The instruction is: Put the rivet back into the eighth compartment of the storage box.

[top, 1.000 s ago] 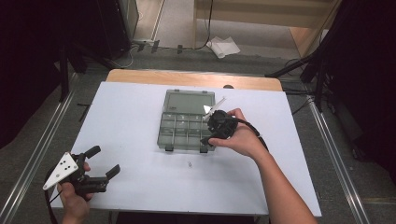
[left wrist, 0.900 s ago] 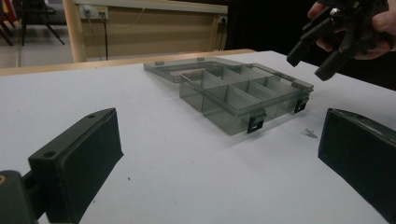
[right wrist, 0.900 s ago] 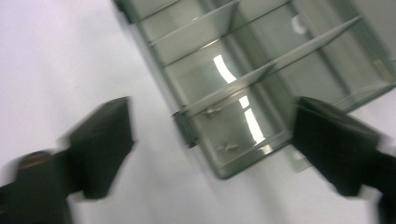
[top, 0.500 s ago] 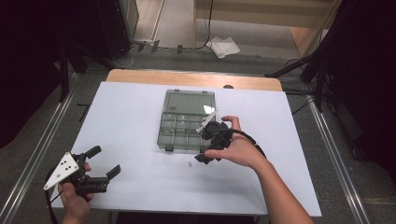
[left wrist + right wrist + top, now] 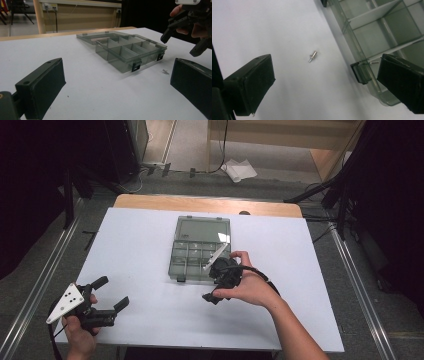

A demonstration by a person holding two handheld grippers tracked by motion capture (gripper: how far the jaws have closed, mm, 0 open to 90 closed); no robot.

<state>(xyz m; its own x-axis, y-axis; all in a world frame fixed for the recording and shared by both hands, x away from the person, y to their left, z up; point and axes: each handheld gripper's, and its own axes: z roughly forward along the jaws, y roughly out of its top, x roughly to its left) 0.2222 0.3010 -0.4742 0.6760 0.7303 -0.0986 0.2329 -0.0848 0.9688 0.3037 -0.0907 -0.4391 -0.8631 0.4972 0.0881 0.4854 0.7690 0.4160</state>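
Right gripper jaws just opened, empty — poised over screw beside box for pickup; left gripper open, idle.

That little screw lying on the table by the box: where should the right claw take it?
Take the screw across its thin shank, just below the wider head, coming straight down. It lies flat on the bare table, apart from the box; the right claw is open.
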